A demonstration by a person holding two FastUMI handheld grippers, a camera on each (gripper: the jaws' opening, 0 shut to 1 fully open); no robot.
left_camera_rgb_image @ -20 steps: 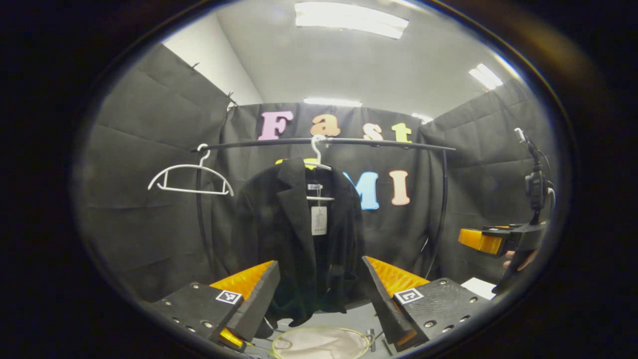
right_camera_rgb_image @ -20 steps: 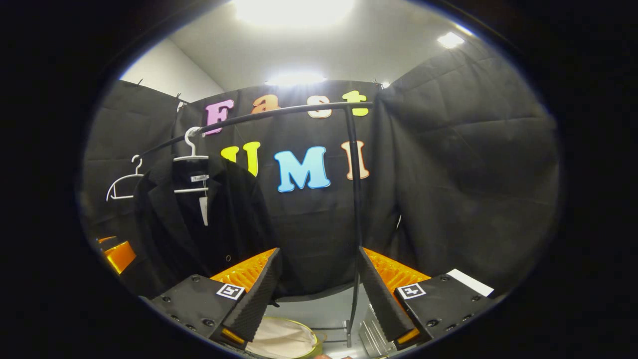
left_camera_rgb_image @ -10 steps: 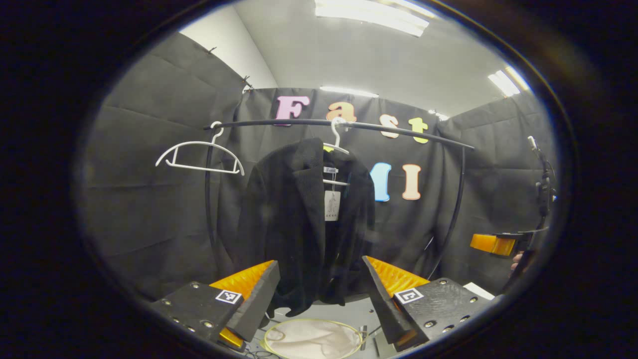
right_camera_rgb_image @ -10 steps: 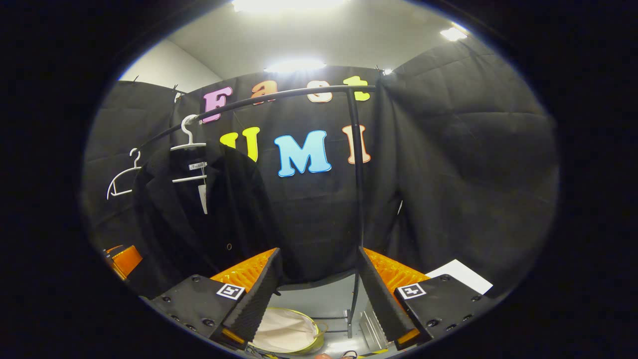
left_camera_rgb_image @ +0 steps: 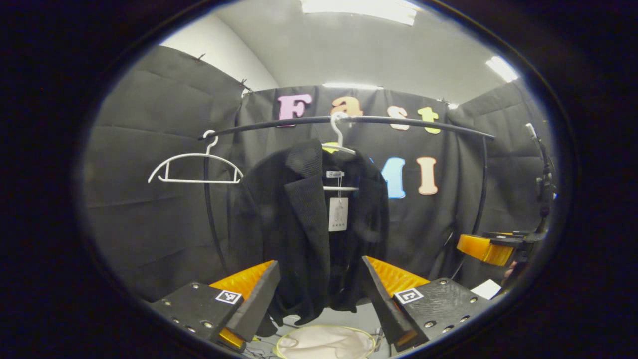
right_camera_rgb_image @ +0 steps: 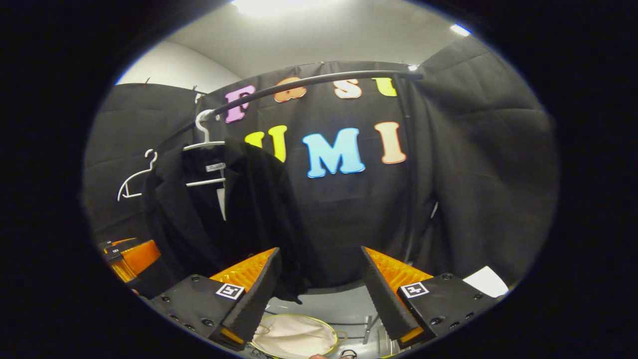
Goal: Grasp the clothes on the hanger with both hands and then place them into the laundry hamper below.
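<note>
1. In the left gripper view, we see our left gripper at 6 o'clock. Its fingers are spread wide and hold nothing.
2. Between those fingers, farther off, hangs the black cloth jacket. It is on a white plastic hanger hooked over the curved black metal rail at 12 o'clock.
3. A white paper tag hangs inside the open front of the jacket.
4. At 9 o'clock from the jacket, a bare white plastic hanger hangs on the same rail, apart from the jacket.
5. Under the jacket, at 6 o'clock, sits the round laundry hamper with a yellow rim and pale cloth lining.
6. At 3 o'clock in this view we see our right gripper, well apart from the jacket.
7. In the right gripper view, the right gripper is at 6 o'clock. Its fingers are spread wide too, and hold nothing.
8. Here the jacket hangs at 9 o'clock, and the hamper lies low between the fingers.
9. The left gripper shows at 8 o'clock, just beside the jacket's edge. We cannot tell if it touches.
</note>
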